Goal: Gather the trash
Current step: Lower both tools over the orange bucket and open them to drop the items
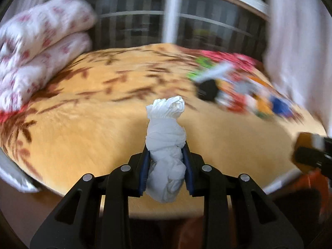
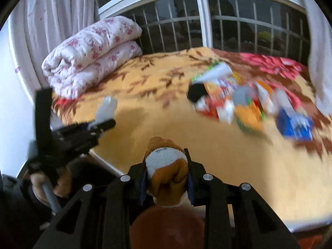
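My left gripper (image 1: 166, 155) is shut on a twisted wad of white tissue (image 1: 166, 137), held above the near edge of the bed; it also shows in the right wrist view (image 2: 101, 122) at the left. My right gripper (image 2: 167, 161) is shut on a brown and white fuzzy sock (image 2: 166, 166), held above the bed's near edge; it shows in the left wrist view (image 1: 311, 151) at the far right. A blurred pile of colourful wrappers and packets (image 2: 244, 101) lies on the bed's right half, also seen in the left wrist view (image 1: 238, 93).
The bed has a yellow leaf-print blanket (image 2: 155, 112). A folded floral quilt (image 2: 91, 51) sits at its far left. A barred window (image 2: 207, 27) and curtains (image 2: 54, 20) stand behind. A round reddish-brown container (image 2: 166, 228) is below my right gripper.
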Motion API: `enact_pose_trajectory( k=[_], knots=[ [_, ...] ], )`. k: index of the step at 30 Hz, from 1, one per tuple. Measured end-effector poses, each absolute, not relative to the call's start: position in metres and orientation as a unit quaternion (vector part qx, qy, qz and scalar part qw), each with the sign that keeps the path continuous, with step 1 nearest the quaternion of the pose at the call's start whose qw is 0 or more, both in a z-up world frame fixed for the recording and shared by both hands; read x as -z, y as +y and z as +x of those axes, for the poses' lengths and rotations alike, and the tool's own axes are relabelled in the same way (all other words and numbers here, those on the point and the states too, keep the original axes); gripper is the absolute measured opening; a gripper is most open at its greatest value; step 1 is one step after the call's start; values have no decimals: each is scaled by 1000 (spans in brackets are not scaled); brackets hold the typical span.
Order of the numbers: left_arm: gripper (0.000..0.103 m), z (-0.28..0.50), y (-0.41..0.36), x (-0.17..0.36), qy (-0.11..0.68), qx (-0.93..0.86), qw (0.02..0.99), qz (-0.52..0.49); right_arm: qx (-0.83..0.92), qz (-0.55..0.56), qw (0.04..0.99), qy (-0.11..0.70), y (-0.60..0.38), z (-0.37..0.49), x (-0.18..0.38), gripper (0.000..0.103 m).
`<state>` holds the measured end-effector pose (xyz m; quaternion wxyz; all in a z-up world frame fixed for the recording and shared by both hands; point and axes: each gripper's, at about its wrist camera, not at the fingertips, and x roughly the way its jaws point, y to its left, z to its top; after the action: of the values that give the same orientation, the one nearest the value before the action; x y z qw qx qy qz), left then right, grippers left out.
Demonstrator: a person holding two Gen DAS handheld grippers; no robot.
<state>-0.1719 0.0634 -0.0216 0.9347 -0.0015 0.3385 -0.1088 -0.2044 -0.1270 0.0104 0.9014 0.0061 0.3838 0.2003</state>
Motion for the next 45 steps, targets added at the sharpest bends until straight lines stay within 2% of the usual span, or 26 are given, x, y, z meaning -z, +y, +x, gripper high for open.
enact_pose_trajectory(
  k=[2,7,19,21,23,24,25,26,27,38,45],
  knots=[
    [27,-199,47,25,346,146,927,24,-198,16,895,399,-137,-227,3,30],
    [27,-240,11,74,414,197,884,95,-168,54,873,454,-160,-272,54,30],
    [27,-233,-27,163,539,226,796,159,-161,91,804,565,-154,-272,153,31],
    [27,-227,-27,169,549,224,789,159,-158,92,800,572,-154,-269,160,32],
    [29,-223,-28,172,554,224,786,159,-158,92,797,576,-154,-267,164,42],
    [32,-219,-28,175,559,221,783,161,-155,92,796,578,-154,-267,167,47],
    [47,-220,-28,179,565,216,779,165,-154,93,795,579,-152,-262,169,58],
    [60,-222,-29,180,568,211,778,166,-151,93,796,578,-152,-262,169,61],
    [76,-220,-29,180,567,208,780,165,-148,94,798,577,-152,-261,168,61],
    [76,-223,-34,141,493,206,828,171,-134,117,823,539,-162,-266,134,62],
    [79,-182,-15,57,410,192,883,122,-128,124,859,480,-197,-267,113,66]
  ],
)
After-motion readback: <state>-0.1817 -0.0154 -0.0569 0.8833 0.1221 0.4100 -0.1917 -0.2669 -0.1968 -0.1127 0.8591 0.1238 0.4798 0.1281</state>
